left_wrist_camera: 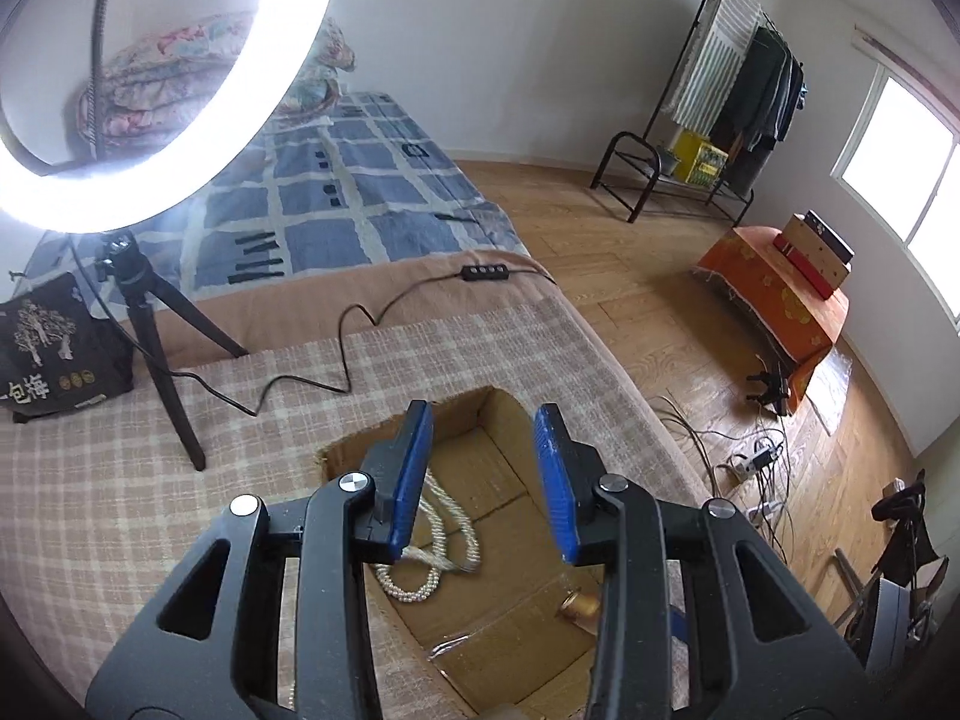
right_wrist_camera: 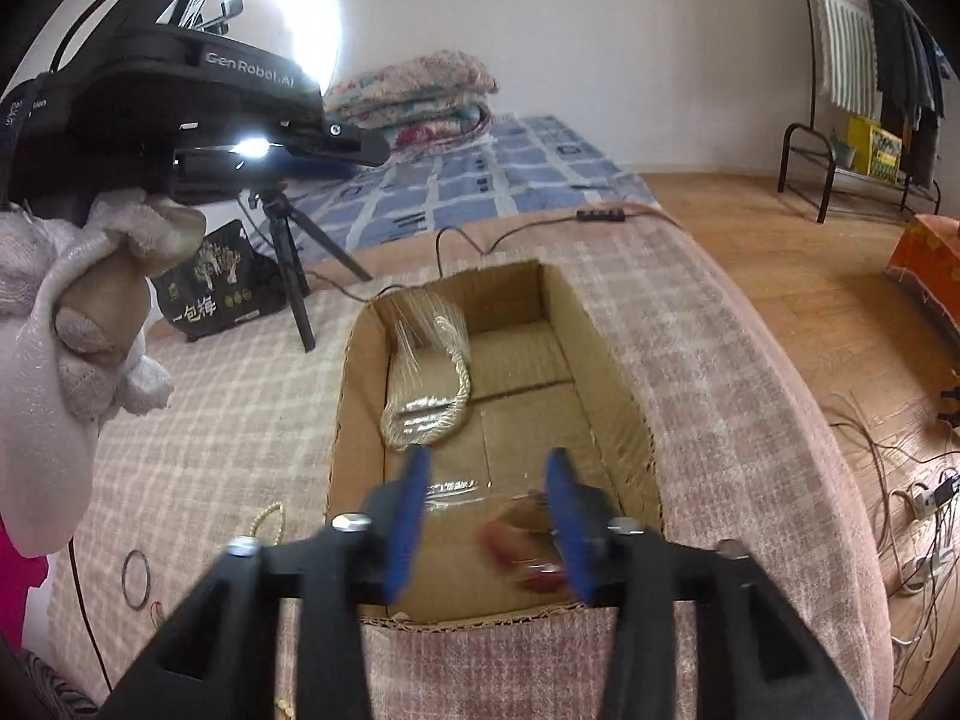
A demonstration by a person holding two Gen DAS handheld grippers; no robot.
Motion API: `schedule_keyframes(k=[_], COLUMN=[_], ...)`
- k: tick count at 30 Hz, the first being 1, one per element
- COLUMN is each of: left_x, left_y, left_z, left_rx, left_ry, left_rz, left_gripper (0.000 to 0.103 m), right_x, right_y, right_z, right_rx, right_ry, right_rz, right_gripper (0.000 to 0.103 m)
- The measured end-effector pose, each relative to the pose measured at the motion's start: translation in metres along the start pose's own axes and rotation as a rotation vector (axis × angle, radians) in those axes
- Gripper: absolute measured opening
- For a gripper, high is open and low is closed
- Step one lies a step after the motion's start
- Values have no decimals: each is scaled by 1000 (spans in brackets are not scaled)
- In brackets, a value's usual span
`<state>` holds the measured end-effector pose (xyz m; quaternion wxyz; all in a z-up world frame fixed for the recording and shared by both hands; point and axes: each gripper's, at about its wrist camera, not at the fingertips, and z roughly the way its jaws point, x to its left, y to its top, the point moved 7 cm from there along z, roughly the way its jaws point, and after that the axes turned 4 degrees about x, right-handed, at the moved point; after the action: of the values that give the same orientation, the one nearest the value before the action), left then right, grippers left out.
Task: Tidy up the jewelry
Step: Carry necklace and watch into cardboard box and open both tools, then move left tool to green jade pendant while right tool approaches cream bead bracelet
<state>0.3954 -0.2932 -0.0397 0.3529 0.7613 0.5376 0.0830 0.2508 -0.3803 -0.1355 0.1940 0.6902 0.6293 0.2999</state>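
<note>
An open cardboard box (left_wrist_camera: pixel 504 420) (right_wrist_camera: pixel 606 354) lies on the checked bedspread. My left gripper (left_wrist_camera: pixel 489 426) is open above the box; a pearl necklace (left_wrist_camera: pixel 444 534) lies on the box floor below its left finger, with a pearl bracelet (left_wrist_camera: pixel 411 588) beside it. In the right wrist view the necklace (right_wrist_camera: pixel 432 396) is blurred, falling or swinging inside the box under the left gripper. My right gripper (right_wrist_camera: pixel 489 468) is open over the box's near end, above a blurred red piece (right_wrist_camera: pixel 516 546). A thin bangle (right_wrist_camera: pixel 135 577) and a beaded chain (right_wrist_camera: pixel 267 519) lie on the bedspread left of the box.
A ring light (left_wrist_camera: pixel 180 90) on a tripod (left_wrist_camera: pixel 162 354) stands on the bed, its cable (left_wrist_camera: pixel 360 324) trailing across the bedspread. A black bag (left_wrist_camera: pixel 54 348) sits at left. Folded quilts (right_wrist_camera: pixel 414 96) lie behind. A clothes rack (left_wrist_camera: pixel 738 90) and orange box (left_wrist_camera: pixel 774 294) stand on the floor.
</note>
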Motion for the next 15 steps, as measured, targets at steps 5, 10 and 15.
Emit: schedule_keyframes(k=[5, 10, 15], left_x=[10, 22, 38], left_y=[-2, -7, -14], left_z=[-17, -37, -65], left_rx=[-16, -36, -62], left_ry=[15, 40, 80], left_rz=[4, 2, -4], left_gripper=[35, 35, 35], right_x=[6, 12, 20], right_y=[5, 8, 12], right_z=[-5, -9, -16], right_rx=[-15, -28, -50], right_ry=[-16, -13, -2], right_rz=[-17, -28, -39], right_gripper=[71, 73, 76])
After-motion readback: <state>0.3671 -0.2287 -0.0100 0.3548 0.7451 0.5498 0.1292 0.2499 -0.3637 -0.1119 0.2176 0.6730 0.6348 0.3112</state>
